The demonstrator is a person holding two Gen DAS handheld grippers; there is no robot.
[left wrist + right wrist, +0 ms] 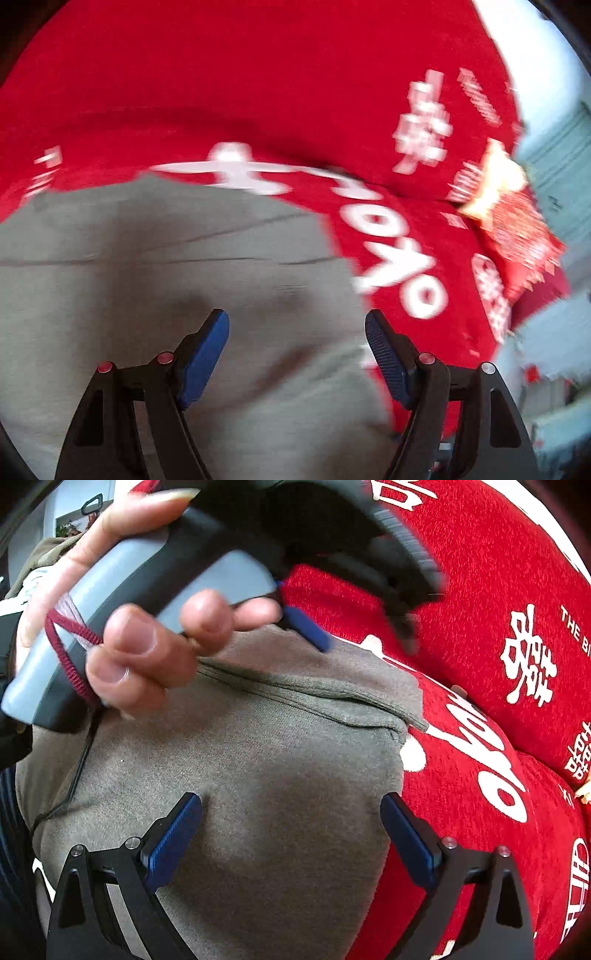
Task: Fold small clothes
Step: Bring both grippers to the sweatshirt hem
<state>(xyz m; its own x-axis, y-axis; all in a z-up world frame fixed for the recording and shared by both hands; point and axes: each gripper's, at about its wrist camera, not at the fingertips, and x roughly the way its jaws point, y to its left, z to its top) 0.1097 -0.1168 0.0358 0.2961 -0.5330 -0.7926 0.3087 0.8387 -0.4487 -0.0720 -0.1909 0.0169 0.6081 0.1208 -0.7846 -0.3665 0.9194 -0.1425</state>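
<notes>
Now the grey-brown knit garment [258, 775] lies flat on the red printed cover [480, 590], hem toward its far side. Left gripper [297, 325] and right gripper [291, 808] hover over it, jaws apart, empty. Folding seems barely begun; next, pinching an edge.

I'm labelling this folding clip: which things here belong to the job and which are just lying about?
Job:
- grey-brown knitted garment
- left gripper, open
- right gripper, open
- hand holding the left gripper

Lying about:
- red cloth with white lettering, underneath
- red and gold patterned packet
</notes>
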